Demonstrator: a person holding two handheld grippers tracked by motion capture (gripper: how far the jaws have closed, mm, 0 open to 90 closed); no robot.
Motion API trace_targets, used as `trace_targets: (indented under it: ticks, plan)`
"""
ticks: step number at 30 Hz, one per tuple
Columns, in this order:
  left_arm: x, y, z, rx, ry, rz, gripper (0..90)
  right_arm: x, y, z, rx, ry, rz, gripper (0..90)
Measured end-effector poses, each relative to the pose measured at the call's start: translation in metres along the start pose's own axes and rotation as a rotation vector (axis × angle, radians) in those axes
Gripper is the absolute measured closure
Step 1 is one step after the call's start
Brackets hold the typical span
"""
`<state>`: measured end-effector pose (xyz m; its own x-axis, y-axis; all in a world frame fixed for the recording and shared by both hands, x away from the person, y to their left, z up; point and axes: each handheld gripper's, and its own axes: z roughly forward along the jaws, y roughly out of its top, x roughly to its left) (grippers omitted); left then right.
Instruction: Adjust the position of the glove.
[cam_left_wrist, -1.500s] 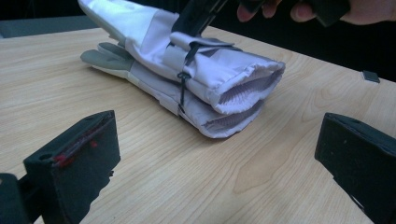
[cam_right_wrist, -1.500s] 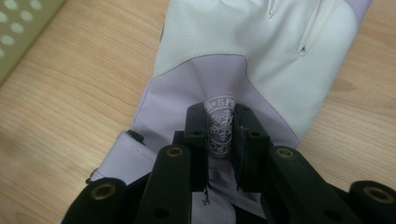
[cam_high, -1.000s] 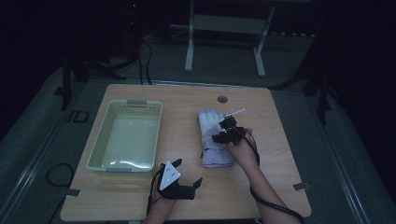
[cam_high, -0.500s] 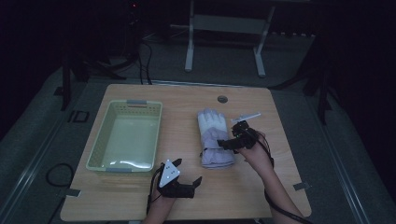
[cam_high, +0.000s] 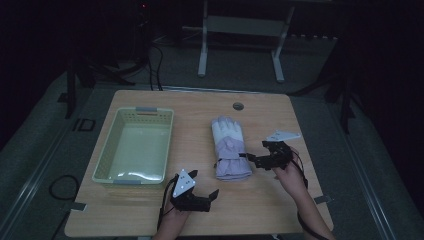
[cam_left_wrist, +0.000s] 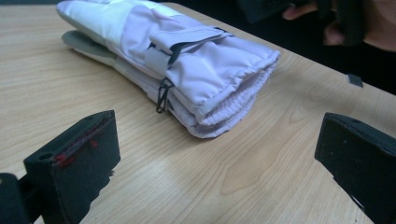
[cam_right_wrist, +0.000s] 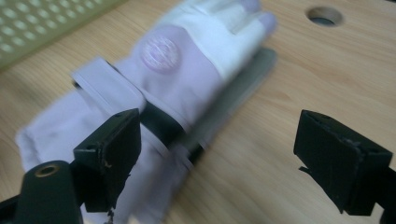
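A pale purple glove (cam_high: 230, 148) lies mid-table, at three o'clock from a green basket (cam_high: 134, 146). The right gripper (cam_high: 254, 159) gapes empty beside its cuff; the left gripper (cam_high: 206, 190) waits wide open, empty. A pinch may catch one layer only, unfolding it.

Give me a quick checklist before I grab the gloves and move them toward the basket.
1. Right claw open: ok, jaws spread wide in the right gripper view.
2. Left claw open: ok, nothing between its jaws.
3. Gloves stacked as a pair: ok, one lies on the other.
4. Right claw lined up on the gloves: not ok, the stack sits off toward one jaw.
5. Basket ready to receive: ok, nothing inside.
6. Black clip joins both gloves: cannot tell.
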<state>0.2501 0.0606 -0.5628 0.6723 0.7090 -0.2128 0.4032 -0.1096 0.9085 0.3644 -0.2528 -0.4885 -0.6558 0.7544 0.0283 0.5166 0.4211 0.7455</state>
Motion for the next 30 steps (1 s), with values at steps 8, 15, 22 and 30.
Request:
trace_targets:
  ticks: [8,15,22,30]
  plan:
    - [0.006,0.019,0.002,0.087,-0.024,-0.080,0.2,-0.014,-0.012,-0.008,-0.033,0.002,0.091,13.8]
    - [0.014,0.036,0.012,0.079,-0.049,-0.079,0.2,-0.010,-0.010,0.002,-0.057,0.063,0.135,11.8]
    - [0.014,0.055,0.032,0.098,-0.011,-0.060,0.2,-0.005,0.001,0.018,-0.031,0.061,0.127,13.7]
    - [0.021,0.067,0.056,0.163,0.005,-0.097,0.2,-0.010,0.011,0.038,-0.027,0.050,0.145,25.4]
